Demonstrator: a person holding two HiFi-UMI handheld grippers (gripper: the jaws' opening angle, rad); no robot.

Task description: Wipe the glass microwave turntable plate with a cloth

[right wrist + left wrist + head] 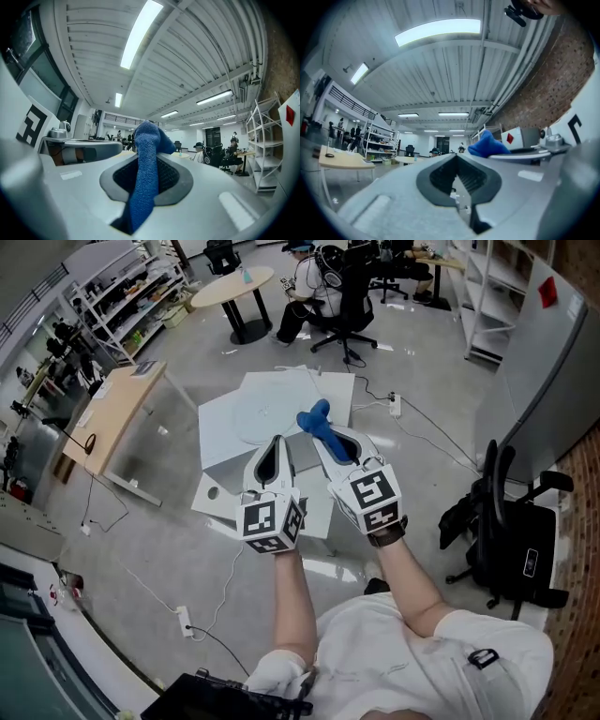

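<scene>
The white table (223, 442) carries the glass turntable plate (263, 418) near its middle. Both grippers are raised above the near edge. The left gripper (457, 159) is closed on nothing. The right gripper (146, 165) pinches a blue cloth (144, 154).

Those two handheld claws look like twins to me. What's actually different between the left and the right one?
The right gripper is clamped on a blue cloth that sticks out past its tips, while the left gripper is shut on nothing. The black square pattern on the right gripper's cube also differs from the left gripper's. Both are pale grey, with jaws together, and are held side by side.
</scene>
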